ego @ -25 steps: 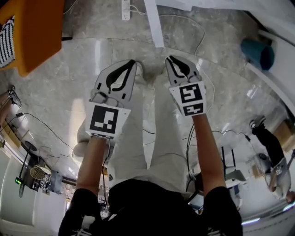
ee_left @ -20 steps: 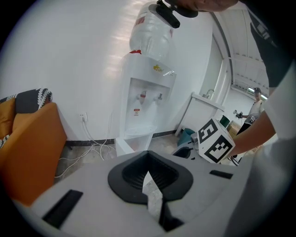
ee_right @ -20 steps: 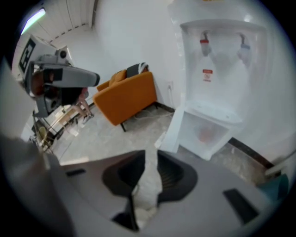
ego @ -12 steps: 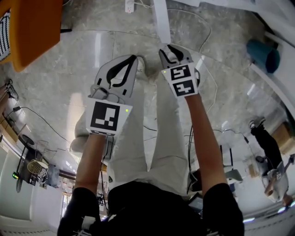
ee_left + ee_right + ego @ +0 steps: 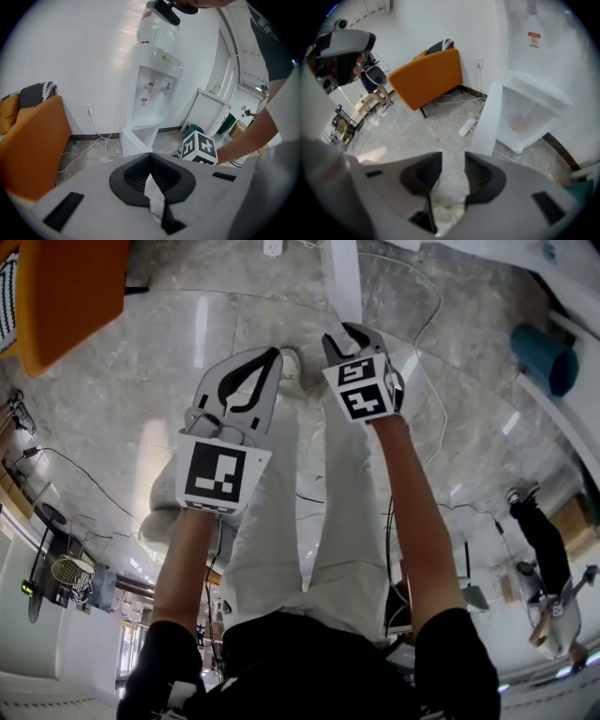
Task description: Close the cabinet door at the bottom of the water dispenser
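At the foot of the dispenser point(image 5: 152, 89) the cabinet point(image 5: 532, 115) is open. Its white door point(image 5: 487, 119) is swung out over the floor point(image 5: 141, 399). In the head view the door shows as a narrow white strip at 12 o'clock, just beyond the right tool point(image 5: 352, 338). That tool points steeply down, and its jaws have just been opening. They stand wide apart with nothing between them, and only floor and trouser cloth show through the gap. In the right gripper view the door sits at 1 o'clock of the jaws, near but not touching. The left tool point(image 5: 272, 357) is at 9 o'clock of the right one. Its jaw tips are closed together and it holds nothing. An orange chair point(image 5: 66, 296) is at 10 o'clock and a teal bin point(image 5: 544, 357) at 2 o'clock. A power strip point(image 5: 466, 126) lies on the floor at 9 o'clock of the door.
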`<state>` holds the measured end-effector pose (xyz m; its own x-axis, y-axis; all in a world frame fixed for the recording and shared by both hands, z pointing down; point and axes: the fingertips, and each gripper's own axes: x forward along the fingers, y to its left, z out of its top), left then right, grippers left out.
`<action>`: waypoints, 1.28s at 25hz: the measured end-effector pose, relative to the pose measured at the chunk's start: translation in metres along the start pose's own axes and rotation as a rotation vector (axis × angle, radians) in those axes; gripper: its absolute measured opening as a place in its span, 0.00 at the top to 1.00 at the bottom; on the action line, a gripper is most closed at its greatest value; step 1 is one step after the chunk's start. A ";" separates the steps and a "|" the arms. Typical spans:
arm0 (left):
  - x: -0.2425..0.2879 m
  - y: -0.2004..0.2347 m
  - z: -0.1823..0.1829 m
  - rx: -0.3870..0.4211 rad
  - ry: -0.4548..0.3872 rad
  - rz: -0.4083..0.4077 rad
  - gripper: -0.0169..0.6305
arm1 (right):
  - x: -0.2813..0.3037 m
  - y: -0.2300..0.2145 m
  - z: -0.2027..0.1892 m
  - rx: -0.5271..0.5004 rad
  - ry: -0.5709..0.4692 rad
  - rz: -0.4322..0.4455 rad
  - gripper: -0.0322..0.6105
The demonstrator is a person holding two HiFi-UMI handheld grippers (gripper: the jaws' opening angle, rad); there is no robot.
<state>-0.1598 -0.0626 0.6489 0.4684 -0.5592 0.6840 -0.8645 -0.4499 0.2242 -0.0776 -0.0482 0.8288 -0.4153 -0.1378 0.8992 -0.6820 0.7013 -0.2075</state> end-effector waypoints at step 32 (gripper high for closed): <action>0.035 -0.020 0.011 0.029 0.013 -0.046 0.96 | -0.011 -0.053 -0.018 0.044 0.013 -0.069 0.69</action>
<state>-0.1239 -0.0802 0.6605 0.5047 -0.5282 0.6828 -0.8365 -0.4949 0.2354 -0.0267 -0.0714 0.8370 -0.3593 -0.1755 0.9166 -0.7346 0.6589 -0.1618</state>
